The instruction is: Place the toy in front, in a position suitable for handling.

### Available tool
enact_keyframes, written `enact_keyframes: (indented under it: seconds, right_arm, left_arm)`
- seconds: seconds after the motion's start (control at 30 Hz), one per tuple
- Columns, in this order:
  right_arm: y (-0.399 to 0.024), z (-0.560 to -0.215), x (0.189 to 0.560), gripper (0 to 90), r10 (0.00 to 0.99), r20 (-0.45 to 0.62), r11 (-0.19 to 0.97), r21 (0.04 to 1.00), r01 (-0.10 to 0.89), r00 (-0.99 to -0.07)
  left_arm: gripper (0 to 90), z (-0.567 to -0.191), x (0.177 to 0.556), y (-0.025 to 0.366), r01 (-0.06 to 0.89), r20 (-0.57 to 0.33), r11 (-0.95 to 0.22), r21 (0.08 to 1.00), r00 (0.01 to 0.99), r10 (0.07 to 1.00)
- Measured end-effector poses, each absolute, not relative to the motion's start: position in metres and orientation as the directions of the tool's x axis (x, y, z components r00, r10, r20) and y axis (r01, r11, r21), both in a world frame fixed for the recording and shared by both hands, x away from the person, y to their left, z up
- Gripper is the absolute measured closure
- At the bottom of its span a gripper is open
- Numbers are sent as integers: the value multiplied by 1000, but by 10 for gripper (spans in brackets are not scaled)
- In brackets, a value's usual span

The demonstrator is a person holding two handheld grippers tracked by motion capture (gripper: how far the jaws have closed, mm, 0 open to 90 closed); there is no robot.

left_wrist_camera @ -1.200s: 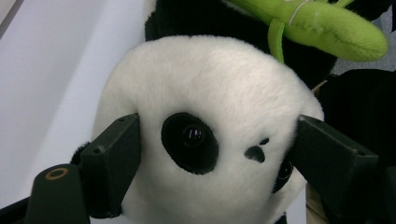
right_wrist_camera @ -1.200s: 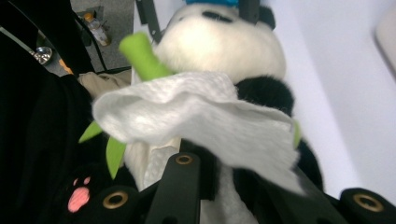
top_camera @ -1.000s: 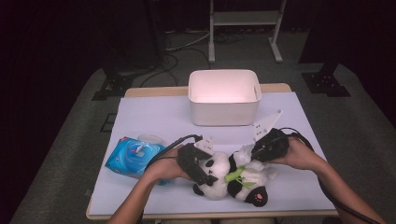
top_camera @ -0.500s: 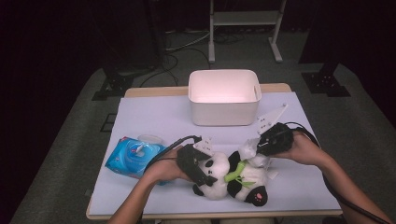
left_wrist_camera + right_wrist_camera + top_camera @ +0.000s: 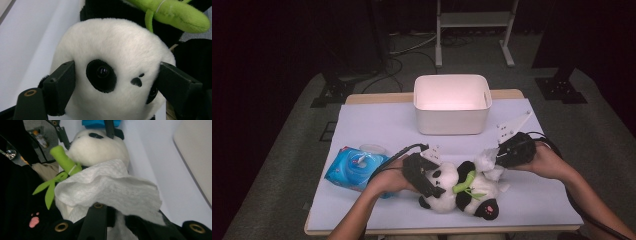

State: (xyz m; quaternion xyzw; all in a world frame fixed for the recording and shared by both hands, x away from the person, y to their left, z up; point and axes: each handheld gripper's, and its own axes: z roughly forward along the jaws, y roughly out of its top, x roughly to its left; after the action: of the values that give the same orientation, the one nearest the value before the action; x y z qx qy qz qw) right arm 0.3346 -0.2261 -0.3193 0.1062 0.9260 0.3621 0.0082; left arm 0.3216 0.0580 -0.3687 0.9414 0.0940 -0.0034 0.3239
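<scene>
The left gripper (image 5: 110, 82) has its jaws clamped on either side of the toy panda (image 5: 459, 190)'s head, low centre in the high view. The right gripper (image 5: 105, 212) pinches a white wipe (image 5: 107, 192) shut, draped over the panda's belly. Best to keep the head pinned firmly and wipe in short strokes, avoiding the green bamboo (image 5: 62, 157).

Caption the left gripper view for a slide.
Left gripper clamps the plush panda's head between its black jaws, green bamboo toy above.
</scene>
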Motion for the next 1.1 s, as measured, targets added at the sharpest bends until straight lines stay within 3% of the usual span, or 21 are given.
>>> enact_keyframes:
  seconds: [0.3,1.1]
  right_arm:
    - [-214,-341,327,819,154,109,721,667,187,-982]
    - [-261,-379,305,819,224,187,661,692,290,-957]
  left_arm:
    - [185,-371,325,59,204,-81,-760,618,977,196]
    - [162,-366,324,69,174,-66,-748,641,983,172]
